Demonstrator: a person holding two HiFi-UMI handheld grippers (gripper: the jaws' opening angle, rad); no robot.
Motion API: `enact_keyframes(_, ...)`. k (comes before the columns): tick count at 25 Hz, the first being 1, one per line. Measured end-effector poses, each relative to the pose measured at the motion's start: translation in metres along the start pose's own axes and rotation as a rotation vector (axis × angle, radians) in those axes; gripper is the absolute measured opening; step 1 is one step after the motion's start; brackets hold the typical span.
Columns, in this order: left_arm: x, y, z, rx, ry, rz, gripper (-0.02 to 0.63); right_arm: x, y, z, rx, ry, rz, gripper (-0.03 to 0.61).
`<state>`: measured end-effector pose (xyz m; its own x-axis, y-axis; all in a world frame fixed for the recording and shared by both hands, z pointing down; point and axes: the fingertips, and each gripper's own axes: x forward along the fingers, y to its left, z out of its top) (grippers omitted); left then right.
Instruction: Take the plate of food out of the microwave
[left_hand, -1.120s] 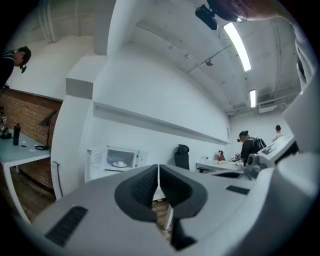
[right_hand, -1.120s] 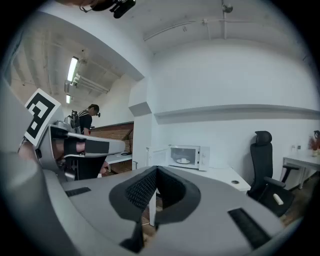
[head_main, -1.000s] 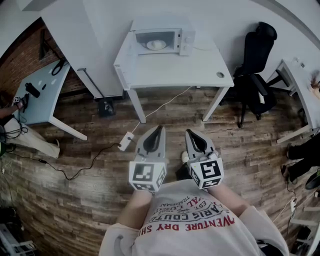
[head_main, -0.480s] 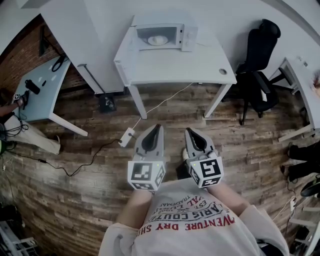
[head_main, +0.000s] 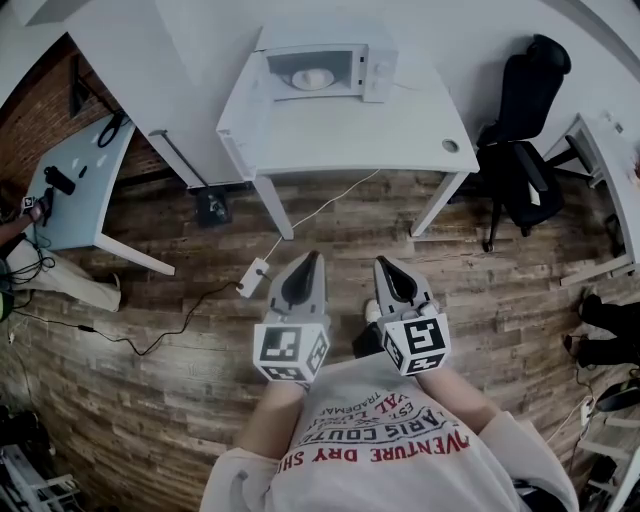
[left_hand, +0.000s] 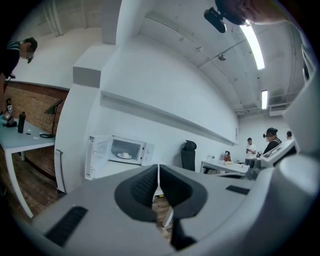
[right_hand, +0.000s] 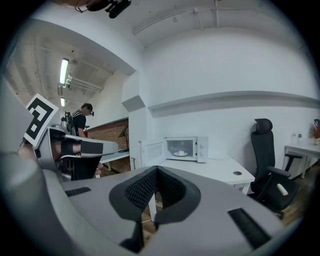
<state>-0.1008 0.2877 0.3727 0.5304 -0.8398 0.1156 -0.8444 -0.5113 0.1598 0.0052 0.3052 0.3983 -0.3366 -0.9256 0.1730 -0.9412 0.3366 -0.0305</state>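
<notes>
A white microwave (head_main: 325, 70) stands at the back of a white table (head_main: 345, 130), its door swung open to the left. Inside it rests a plate of food (head_main: 312, 78), also visible as a plate of food (left_hand: 124, 155) in the left gripper view and a plate of food (right_hand: 180, 153) in the right gripper view. My left gripper (head_main: 316, 256) and right gripper (head_main: 380, 262) are held close to my body over the wooden floor, well short of the table. Both are shut with nothing between the jaws.
A black office chair (head_main: 520, 140) stands right of the table. A pale desk (head_main: 75, 180) with small items is at the left. A white cable and power strip (head_main: 252, 279) lie on the floor ahead. People stand far off in both gripper views.
The table and microwave have shifted slightly nearer and larger in the head view. Both grippers stay shut, held in the same pose.
</notes>
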Motion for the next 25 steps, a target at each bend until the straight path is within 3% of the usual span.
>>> enact_keyframes(5, 0.052, 0.003, 0.003, -0.036, 0.014, 0.010, 0.014, 0.037, -0.045, 0.010, 0.004, 0.010, 0.004, 0.003)
enact_keyframes(17, 0.184, 0.017, 0.027, -0.098, 0.028, 0.110, 0.014, 0.127, -0.146, 0.039, -0.015, 0.058, 0.104, 0.003)
enact_keyframes(25, 0.254, 0.013, 0.019, -0.114, 0.071, 0.112, 0.014, 0.175, -0.204, 0.035, 0.016, 0.093, 0.120, 0.003)
